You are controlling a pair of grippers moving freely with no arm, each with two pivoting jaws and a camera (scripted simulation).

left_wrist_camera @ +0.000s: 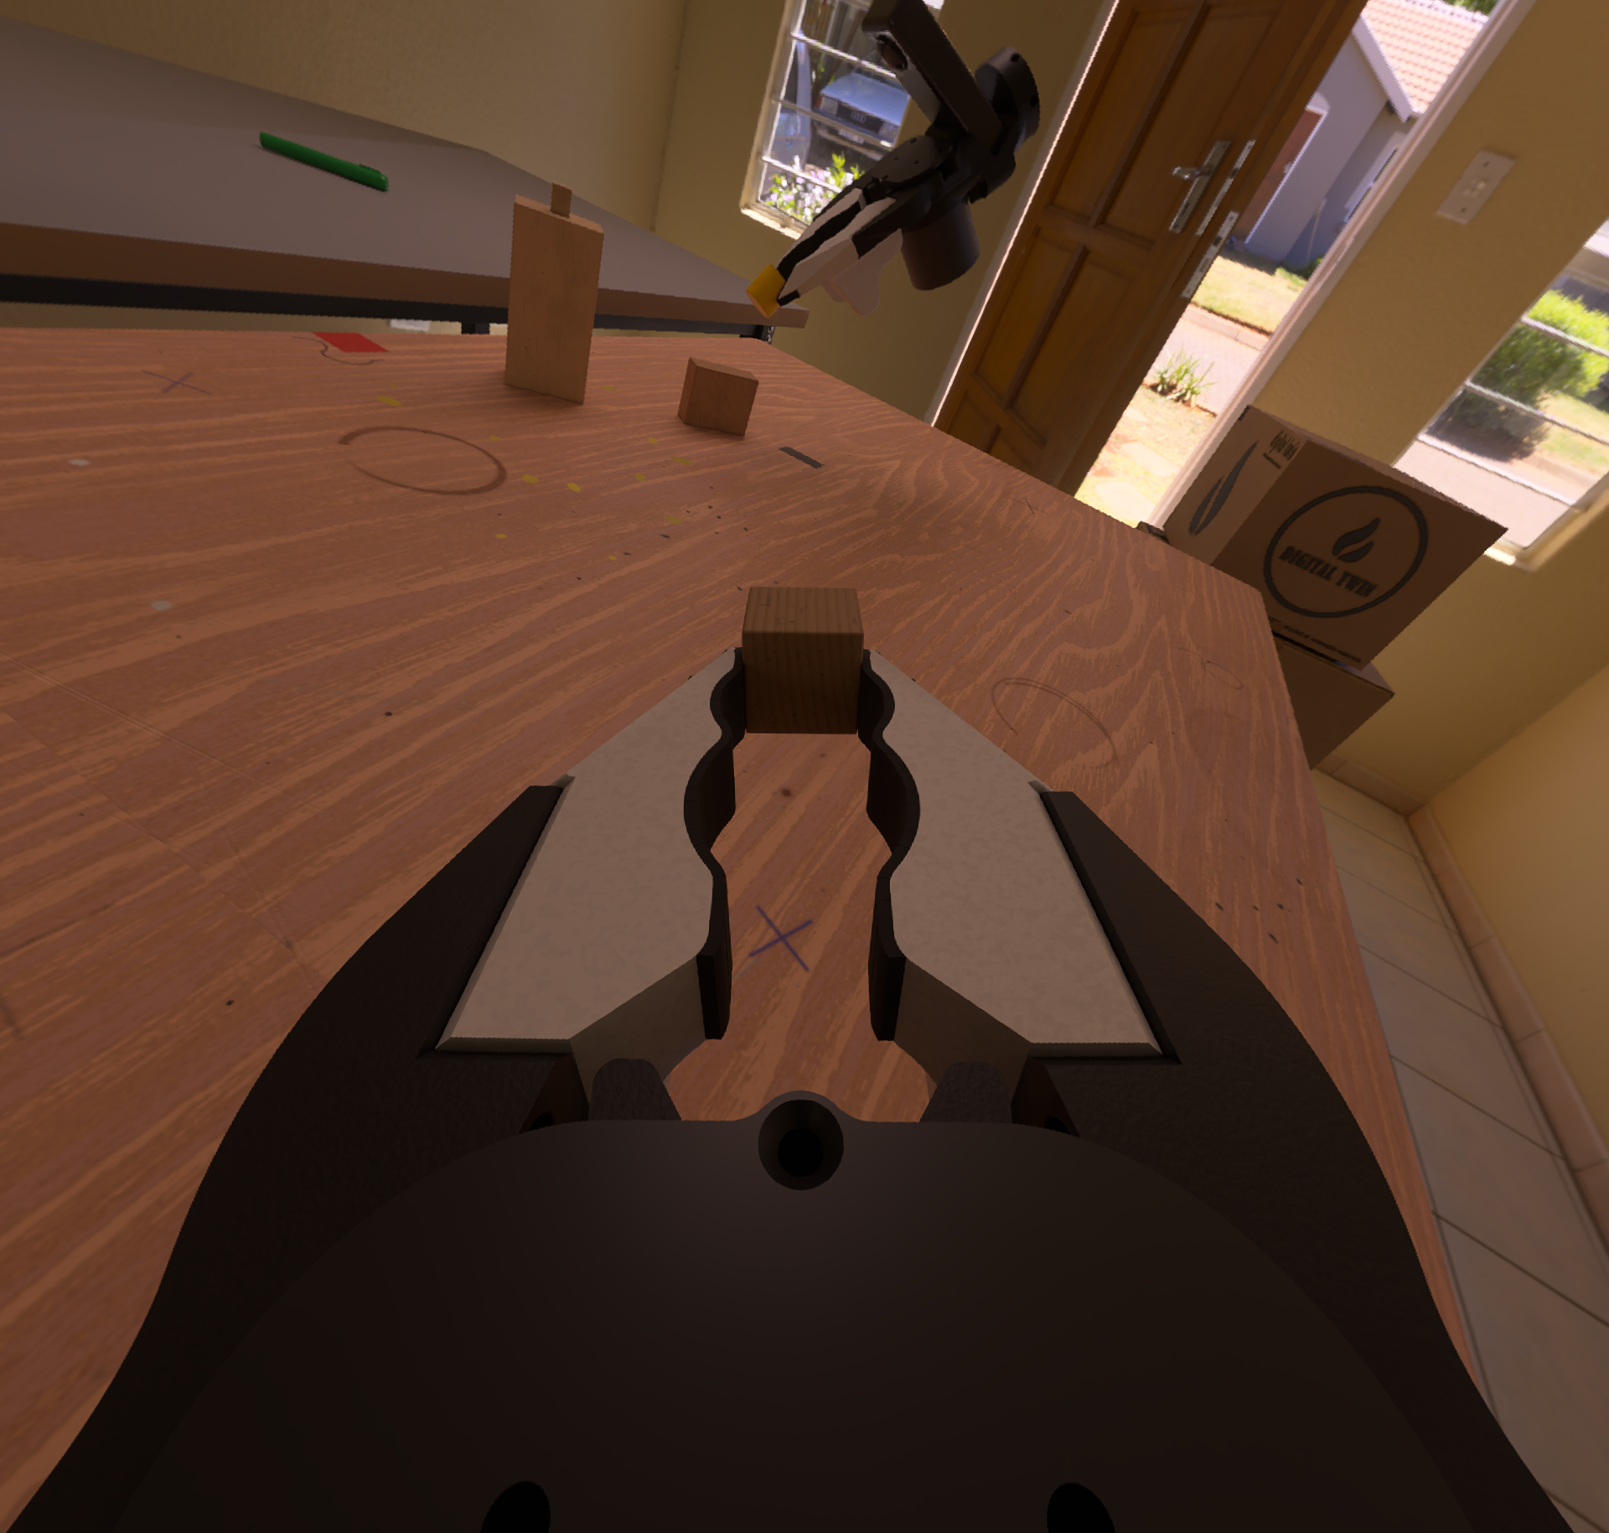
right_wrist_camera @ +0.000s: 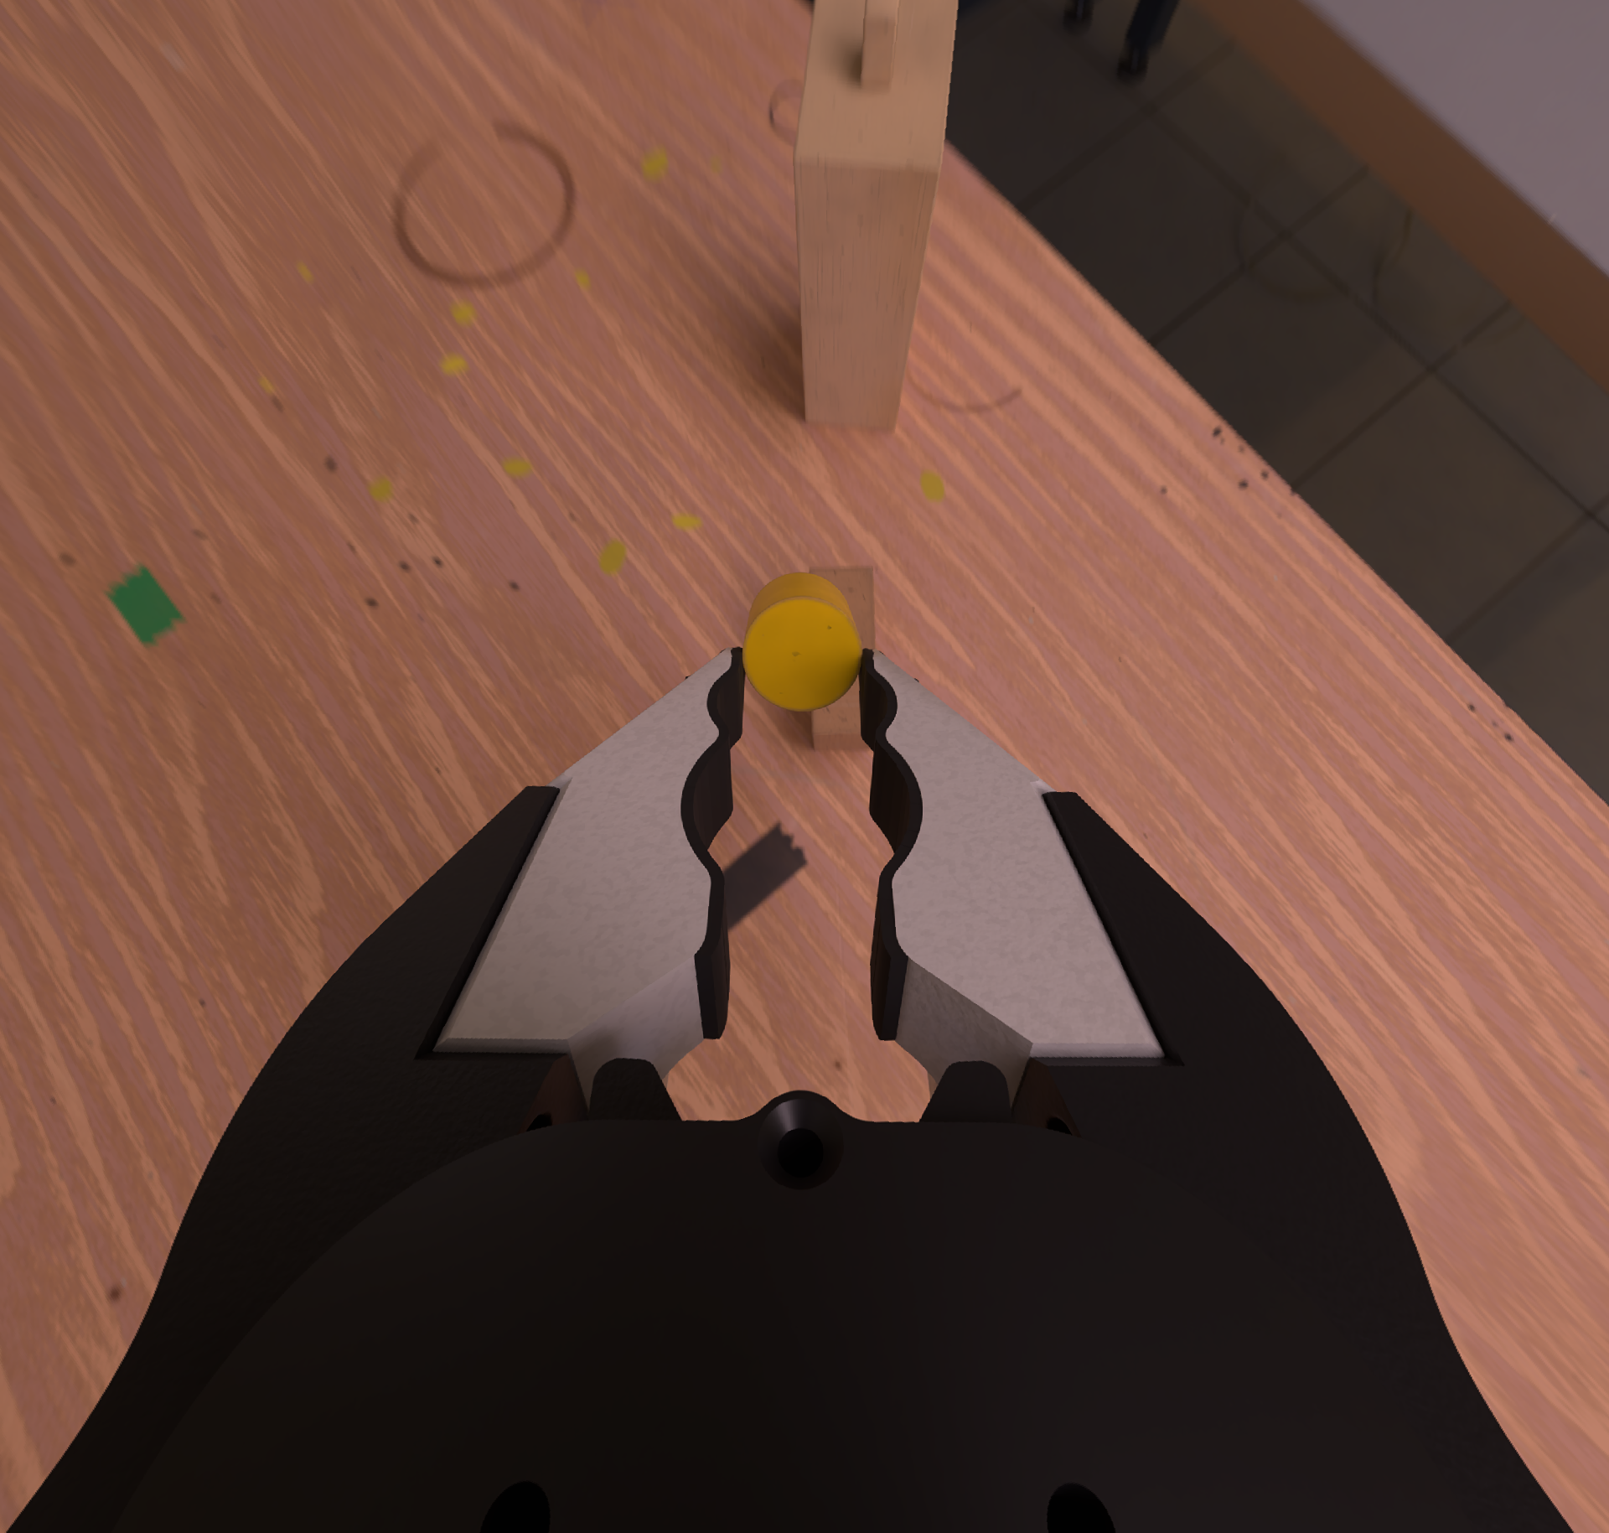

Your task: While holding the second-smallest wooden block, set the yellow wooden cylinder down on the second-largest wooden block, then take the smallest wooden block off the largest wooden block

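Note:
My left gripper (left_wrist_camera: 803, 664) is shut on a small dark wooden cube (left_wrist_camera: 801, 660) and holds it above the table. My right gripper (right_wrist_camera: 801, 660) is shut on the yellow wooden cylinder (right_wrist_camera: 801, 655), above the table; it also shows far off in the left wrist view (left_wrist_camera: 784, 289) with the cylinder (left_wrist_camera: 764, 288). Just behind and below the cylinder is a wooden block (right_wrist_camera: 849, 655), mostly hidden; in the left wrist view it is a cube (left_wrist_camera: 718, 394) on the table. The tall wooden block (right_wrist_camera: 866, 211) stands upright farther on, with a tiny block (right_wrist_camera: 881, 28) on top; both show in the left wrist view (left_wrist_camera: 553, 298) (left_wrist_camera: 562, 199).
The wooden table (left_wrist_camera: 348, 620) has drawn circles, crosses and yellow specks. A green patch (right_wrist_camera: 145, 605) lies to the left, a red patch (left_wrist_camera: 350, 343) far back. A grey table with a green marker (left_wrist_camera: 324, 161) stands behind. A cardboard box (left_wrist_camera: 1341, 533) sits past the right edge.

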